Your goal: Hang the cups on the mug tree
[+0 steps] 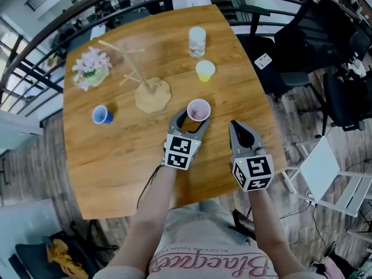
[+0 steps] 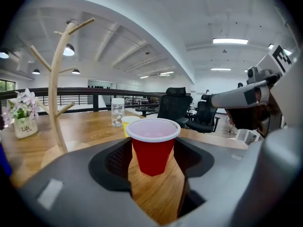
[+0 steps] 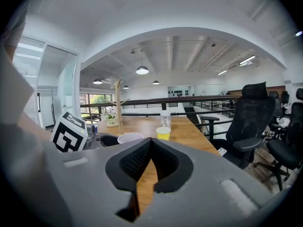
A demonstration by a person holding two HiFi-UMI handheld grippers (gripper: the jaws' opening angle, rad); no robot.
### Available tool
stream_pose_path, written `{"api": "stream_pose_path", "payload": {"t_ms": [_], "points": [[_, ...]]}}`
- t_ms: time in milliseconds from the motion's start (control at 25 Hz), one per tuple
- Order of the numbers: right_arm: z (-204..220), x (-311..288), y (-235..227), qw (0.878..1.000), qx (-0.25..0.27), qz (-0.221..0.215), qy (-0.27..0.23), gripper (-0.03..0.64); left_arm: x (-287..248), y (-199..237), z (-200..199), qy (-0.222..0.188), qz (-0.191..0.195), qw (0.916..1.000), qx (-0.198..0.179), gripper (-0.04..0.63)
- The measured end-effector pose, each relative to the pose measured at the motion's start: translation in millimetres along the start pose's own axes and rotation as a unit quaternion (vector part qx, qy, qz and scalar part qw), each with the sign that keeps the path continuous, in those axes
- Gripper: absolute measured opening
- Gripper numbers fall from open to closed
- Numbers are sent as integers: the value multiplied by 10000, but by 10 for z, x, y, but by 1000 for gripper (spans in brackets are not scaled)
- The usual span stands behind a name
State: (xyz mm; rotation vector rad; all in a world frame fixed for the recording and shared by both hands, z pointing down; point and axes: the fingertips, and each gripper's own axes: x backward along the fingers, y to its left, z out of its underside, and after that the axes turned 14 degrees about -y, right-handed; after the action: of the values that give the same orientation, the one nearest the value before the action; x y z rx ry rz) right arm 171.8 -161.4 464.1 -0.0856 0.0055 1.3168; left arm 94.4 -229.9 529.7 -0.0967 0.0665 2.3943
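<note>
A red cup (image 1: 198, 110) with a white inside sits between the jaws of my left gripper (image 1: 192, 116), which is shut on it. In the left gripper view the red cup (image 2: 153, 145) hangs slightly above the wood, with the pads pressed on both its sides. The wooden mug tree (image 1: 153, 95) stands just beyond and to the left, its pegs bare. A yellow cup (image 1: 205, 70) and a blue cup (image 1: 102, 114) rest on the table. My right gripper (image 1: 232, 124) hovers to the right of the red cup, shut and empty (image 3: 150, 143).
A clear glass (image 1: 197, 41) stands behind the yellow cup. A pot of pale flowers (image 1: 91, 67) is at the far left. The table (image 1: 116, 161) ends near my body. Black office chairs (image 1: 290, 45) and a white chair (image 1: 331, 173) stand to the right.
</note>
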Motion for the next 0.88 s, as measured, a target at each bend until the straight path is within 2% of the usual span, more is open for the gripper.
{"api": "stream_pose_path", "payload": {"t_ms": [280, 640, 880], "points": [[-211, -100, 177, 9997, 68, -168, -158, 2, 154, 114, -294, -143, -126, 9997, 146, 288], [-524, -212, 351, 9982, 226, -315, -454, 2, 323, 297, -526, -213, -294, 9993, 116, 288], [-599, -279, 453, 9975, 261, -403, -514, 2, 426, 454, -554, -4, -432, 9983, 384, 290]]}}
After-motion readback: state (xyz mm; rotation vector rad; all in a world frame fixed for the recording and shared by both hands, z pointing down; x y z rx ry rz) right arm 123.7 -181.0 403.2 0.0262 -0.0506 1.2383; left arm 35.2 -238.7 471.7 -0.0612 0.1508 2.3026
